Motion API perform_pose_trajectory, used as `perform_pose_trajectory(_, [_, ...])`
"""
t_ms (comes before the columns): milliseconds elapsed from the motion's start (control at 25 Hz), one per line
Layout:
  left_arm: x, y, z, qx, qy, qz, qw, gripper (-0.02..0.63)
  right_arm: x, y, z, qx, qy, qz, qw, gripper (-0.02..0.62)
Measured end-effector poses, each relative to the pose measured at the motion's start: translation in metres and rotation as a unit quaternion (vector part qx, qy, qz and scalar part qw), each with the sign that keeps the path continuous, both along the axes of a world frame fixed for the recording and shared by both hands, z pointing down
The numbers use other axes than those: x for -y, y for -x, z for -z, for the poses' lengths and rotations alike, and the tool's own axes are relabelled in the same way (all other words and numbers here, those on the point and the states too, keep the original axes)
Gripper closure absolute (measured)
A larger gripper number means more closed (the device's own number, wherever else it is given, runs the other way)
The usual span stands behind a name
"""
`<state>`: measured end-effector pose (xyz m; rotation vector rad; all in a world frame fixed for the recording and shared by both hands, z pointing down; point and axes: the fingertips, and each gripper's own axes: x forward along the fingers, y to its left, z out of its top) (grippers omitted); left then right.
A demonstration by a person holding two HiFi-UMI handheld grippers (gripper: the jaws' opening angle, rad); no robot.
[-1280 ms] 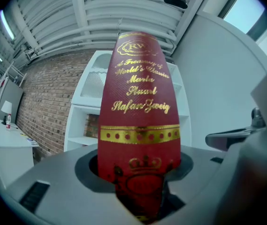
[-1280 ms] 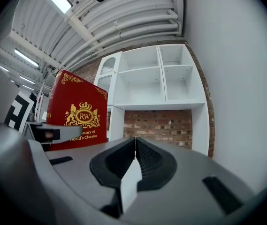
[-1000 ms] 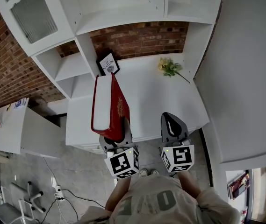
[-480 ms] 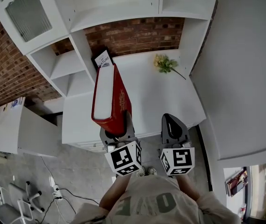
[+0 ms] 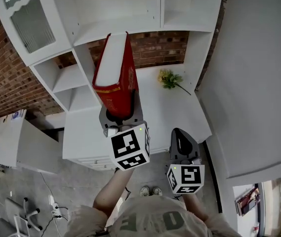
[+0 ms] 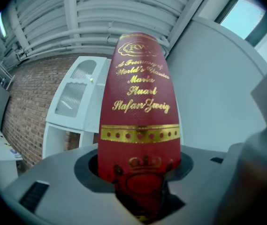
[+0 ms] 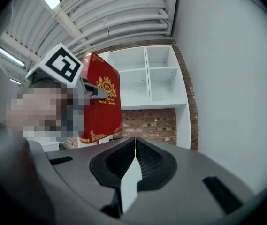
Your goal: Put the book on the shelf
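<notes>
I held the red book (image 5: 114, 75) upright in my left gripper (image 5: 120, 114), jaws pinching its lower end, spine facing that gripper's camera. It stood raised above the far left part of the white desk (image 5: 165, 115), its top in front of the white shelf unit (image 5: 120, 6). My right gripper (image 5: 180, 138) hung near and to the right, jaws pressed together on nothing. Yellow flowers (image 5: 169, 78) lay on the desk, right of the book.

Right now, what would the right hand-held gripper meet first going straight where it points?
The right hand-held gripper would likely meet the brick wall below the white shelves; depth is unclear.
</notes>
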<state>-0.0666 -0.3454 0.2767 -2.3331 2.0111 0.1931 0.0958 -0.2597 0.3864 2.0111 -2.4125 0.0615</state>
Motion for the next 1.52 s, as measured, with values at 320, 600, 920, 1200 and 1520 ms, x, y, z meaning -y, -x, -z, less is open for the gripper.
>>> perform_pose_trajectory(320, [0.093, -0.028, 0.106, 0.040, -0.063, 0.026, 0.9969, 0.357, -0.010, -0.028, 0.011, 0.013, -0.017, -0.019, 1.000, 0.578])
perform_pose_trajectory(600, [0.173, -0.048, 0.134, 0.004, -0.002, 0.015, 0.9999, 0.357, -0.018, -0.048, 0.012, 0.026, -0.015, -0.053, 0.998, 0.578])
perform_pose_trajectory(920, [0.241, -0.055, 0.149, 0.075, 0.067, 0.088, 0.9911, 0.356, -0.016, -0.076, 0.005, 0.033, -0.006, -0.095, 0.995, 0.578])
perform_pose_trajectory(1200, [0.237, -0.062, 0.158, 0.058, 0.061, 0.078, 0.9934, 0.356, -0.008, -0.083, 0.014, 0.038, -0.018, -0.104, 0.994, 0.578])
perform_pose_trajectory(1520, [0.233, -0.062, 0.186, 0.044, 0.031, 0.060, 0.9967, 0.356, -0.005, -0.069, 0.010, 0.047, -0.015, -0.092, 0.995, 0.578])
